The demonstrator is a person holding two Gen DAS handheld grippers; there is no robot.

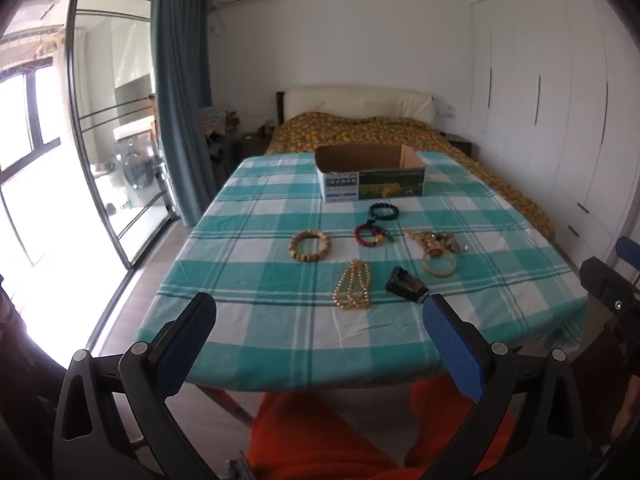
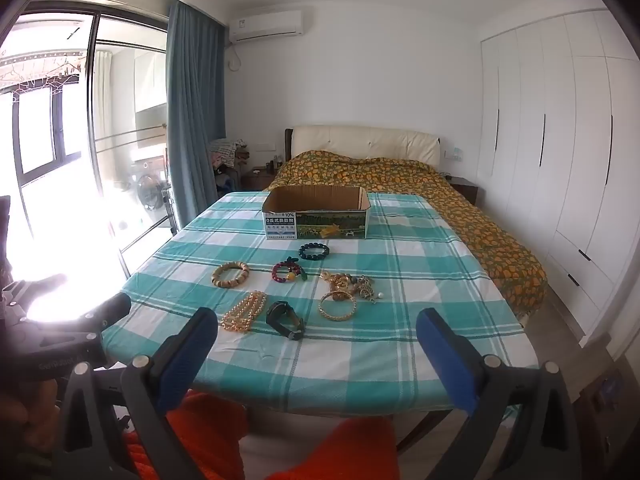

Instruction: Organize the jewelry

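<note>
Both grippers (left gripper (image 1: pixel 320 316), right gripper (image 2: pixel 316 328)) spread wide, empty, short of possibly tangled jewelry (image 2: pixel 352 284).

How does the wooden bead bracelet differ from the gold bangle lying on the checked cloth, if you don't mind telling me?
The wooden bead bracelet is a ring of chunky tan beads, while the gold bangle is a thin, smooth, shiny hoop. The bracelet lies alone on the left; the bangle lies right, against a heap of gold jewelry. The bangle lies nearer the cameras. Both lie flat on the checked cloth, outside the cardboard box.

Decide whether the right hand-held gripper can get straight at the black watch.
Probably yes: the right hand-held gripper is open, and the black watch lies near the table's front edge with nothing between them.
</note>
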